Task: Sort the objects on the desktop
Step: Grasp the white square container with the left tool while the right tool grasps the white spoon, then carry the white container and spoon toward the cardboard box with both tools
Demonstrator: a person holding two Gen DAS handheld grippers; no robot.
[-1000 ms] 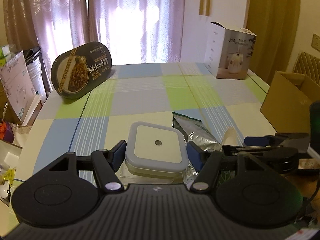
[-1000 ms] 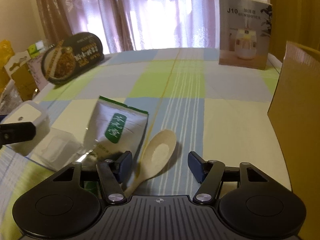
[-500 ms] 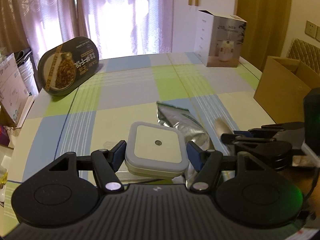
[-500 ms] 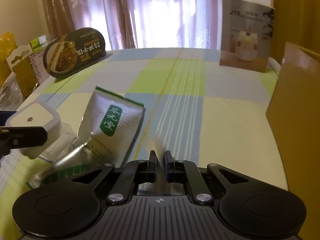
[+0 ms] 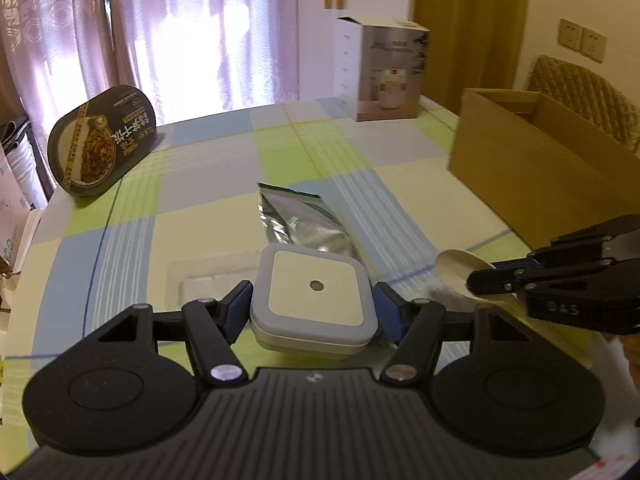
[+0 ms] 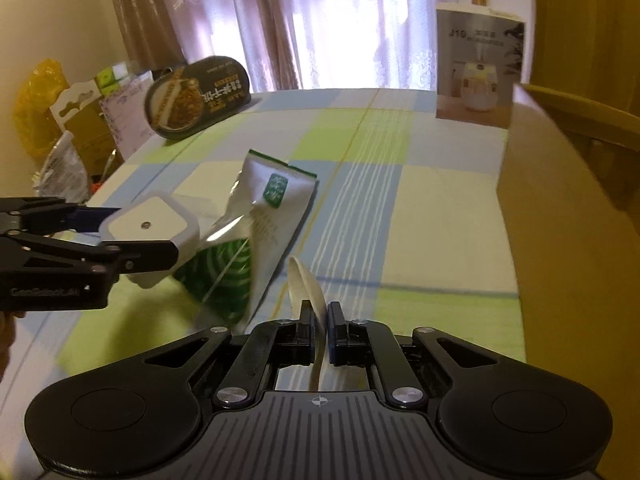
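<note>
The left gripper [image 5: 314, 312] is clamping the light, rigid night light [image 5: 314, 300] by its sides, while the right gripper [image 6: 319, 322] is pinching the stiff, slippery-looking spoon [image 6: 306, 286] at its handle.

left gripper [image 5: 314, 306] held level above the table, jaws spread wide and pressed against both sides of a held object. right gripper [image 6: 319, 322] off to the right and slightly ahead, fingers [image 6: 306, 316] drawn nearly together, clamped on something thin. both raised, well apart, pointing roughly forward.
</note>
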